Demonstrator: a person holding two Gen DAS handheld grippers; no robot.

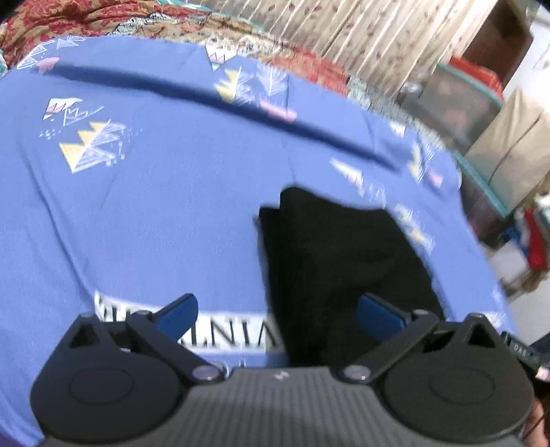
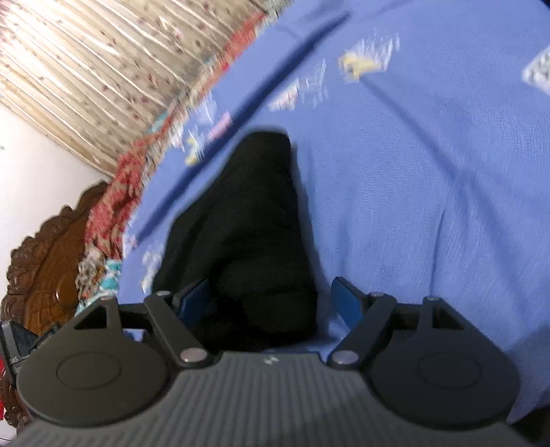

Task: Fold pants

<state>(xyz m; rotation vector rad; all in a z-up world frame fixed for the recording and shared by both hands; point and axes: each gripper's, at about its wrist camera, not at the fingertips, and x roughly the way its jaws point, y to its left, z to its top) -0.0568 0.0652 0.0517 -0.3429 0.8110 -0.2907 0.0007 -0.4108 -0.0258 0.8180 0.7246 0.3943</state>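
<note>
The black pants (image 1: 337, 261) lie as a folded bundle on the blue patterned bedsheet (image 1: 154, 206). My left gripper (image 1: 276, 314) is open, hovering above the sheet, with its right finger over the left edge of the pants. In the right wrist view the pants (image 2: 254, 240) form a long dark bundle reaching away from me. My right gripper (image 2: 271, 302) is open with the near end of the bundle between its blue fingers, which stand apart from the cloth. Both views are blurred by motion.
The bedsheet (image 2: 429, 206) covers the bed. A red floral blanket (image 1: 86, 20) lies along the far edge. A pleated curtain (image 2: 86, 68) hangs behind. A carved wooden headboard (image 2: 44, 261) stands at the left. Clear storage boxes (image 1: 457, 106) sit at the right.
</note>
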